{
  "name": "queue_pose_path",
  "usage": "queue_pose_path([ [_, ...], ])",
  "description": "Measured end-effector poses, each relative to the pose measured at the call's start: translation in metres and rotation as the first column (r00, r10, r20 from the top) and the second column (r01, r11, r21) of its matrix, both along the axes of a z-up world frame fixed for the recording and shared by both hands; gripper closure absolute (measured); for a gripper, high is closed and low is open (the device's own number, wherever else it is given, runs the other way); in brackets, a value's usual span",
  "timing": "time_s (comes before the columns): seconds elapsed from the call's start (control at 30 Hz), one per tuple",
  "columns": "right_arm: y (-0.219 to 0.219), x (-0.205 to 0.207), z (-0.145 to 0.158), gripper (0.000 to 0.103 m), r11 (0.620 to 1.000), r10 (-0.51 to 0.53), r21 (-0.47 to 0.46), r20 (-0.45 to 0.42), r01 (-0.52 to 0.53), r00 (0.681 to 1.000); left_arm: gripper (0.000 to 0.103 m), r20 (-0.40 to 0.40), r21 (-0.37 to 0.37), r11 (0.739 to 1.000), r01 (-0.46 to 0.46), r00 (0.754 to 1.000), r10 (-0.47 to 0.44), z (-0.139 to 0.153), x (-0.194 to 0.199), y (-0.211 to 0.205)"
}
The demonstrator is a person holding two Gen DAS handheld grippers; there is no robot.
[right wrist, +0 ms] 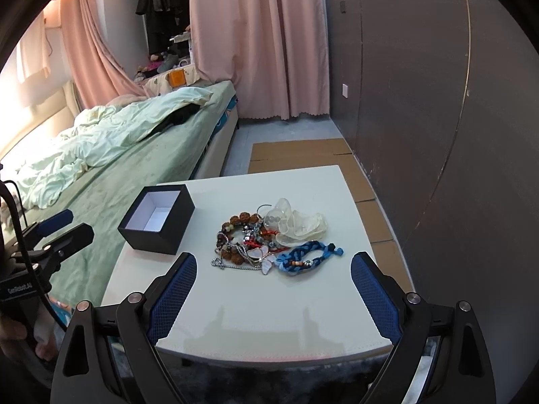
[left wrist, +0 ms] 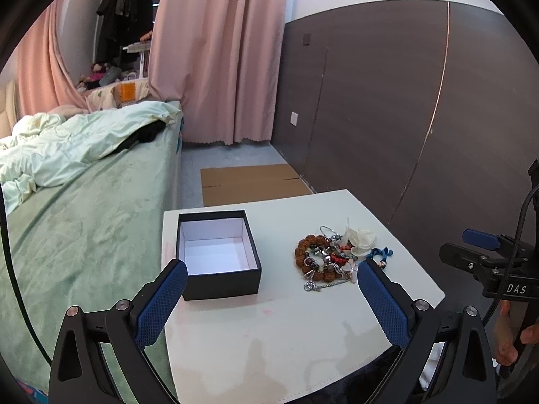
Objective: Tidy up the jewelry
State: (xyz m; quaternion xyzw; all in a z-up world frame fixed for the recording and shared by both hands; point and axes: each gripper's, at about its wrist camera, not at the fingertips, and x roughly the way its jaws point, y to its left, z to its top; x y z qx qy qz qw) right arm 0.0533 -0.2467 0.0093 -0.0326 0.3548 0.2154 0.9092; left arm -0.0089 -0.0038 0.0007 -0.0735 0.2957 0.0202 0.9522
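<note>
A black box (left wrist: 218, 255) with a white inside stands open and empty on the white table (left wrist: 269, 330); it also shows in the right wrist view (right wrist: 158, 224). A tangled pile of jewelry (left wrist: 331, 257) lies right of it: brown bead bracelet (right wrist: 235, 220), white fabric flower (right wrist: 301, 225), blue braided bracelet (right wrist: 308, 256), butterfly pendant (right wrist: 262, 257). My left gripper (left wrist: 271, 298) is open and empty, hovering near the box and pile. My right gripper (right wrist: 273, 291) is open and empty, in front of the pile.
A bed (left wrist: 84, 202) with green sheets runs along the table's left side. Flat cardboard (left wrist: 249, 183) lies on the floor beyond the table. A dark wall panel (left wrist: 404, 118) stands to the right. Pink curtains (left wrist: 222, 57) hang at the back.
</note>
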Motion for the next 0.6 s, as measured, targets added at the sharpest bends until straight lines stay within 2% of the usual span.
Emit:
queue_pose_path([
  [0.17, -0.0007, -0.0002, -0.0010, 0.010, 1.000, -0.020, -0.016, 0.010, 0.020, 1.000, 0.002, 0.016, -0.043, 0.999, -0.004, 1.000, 0.005, 0.0013, -0.0016, 0.0029],
  [0.6, -0.0090, 0.0022, 0.0039, 0.010, 0.999, -0.040, 0.012, 0.031, 0.040, 0.999, 0.002, 0.033, 0.009, 1.000, 0.020, 0.999, -0.020, 0.0013, 0.0008, -0.0039],
])
